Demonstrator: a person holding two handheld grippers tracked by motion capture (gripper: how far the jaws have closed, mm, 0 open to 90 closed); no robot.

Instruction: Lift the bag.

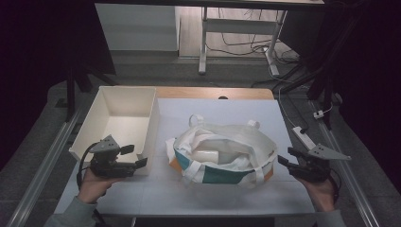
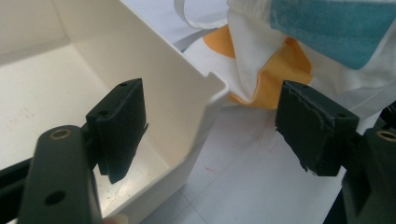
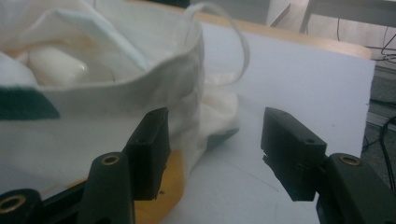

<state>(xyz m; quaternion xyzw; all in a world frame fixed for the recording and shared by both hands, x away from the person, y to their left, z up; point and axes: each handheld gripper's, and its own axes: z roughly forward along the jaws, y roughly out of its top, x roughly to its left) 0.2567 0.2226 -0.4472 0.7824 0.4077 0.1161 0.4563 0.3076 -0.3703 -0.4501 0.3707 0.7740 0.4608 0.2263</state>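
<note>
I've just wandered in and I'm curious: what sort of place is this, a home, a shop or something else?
Probably a lab or workshop set up for recording. The table stands in a dark metal frame, cables and a power strip lie on the floor, and a person holds a left gripper and a right gripper beside a cloth bag.

Bag cloth [image 1: 222, 156] hides most of the pale object [image 3: 56, 67] inside it.

The left gripper [image 1: 136, 156], held in the person's left hand [image 1: 94, 183], points inward with its jaws spread wide and nothing between them. The right gripper [image 1: 286, 156], in the right hand [image 1: 321, 193], faces it, jaws likewise apart and empty.
</note>
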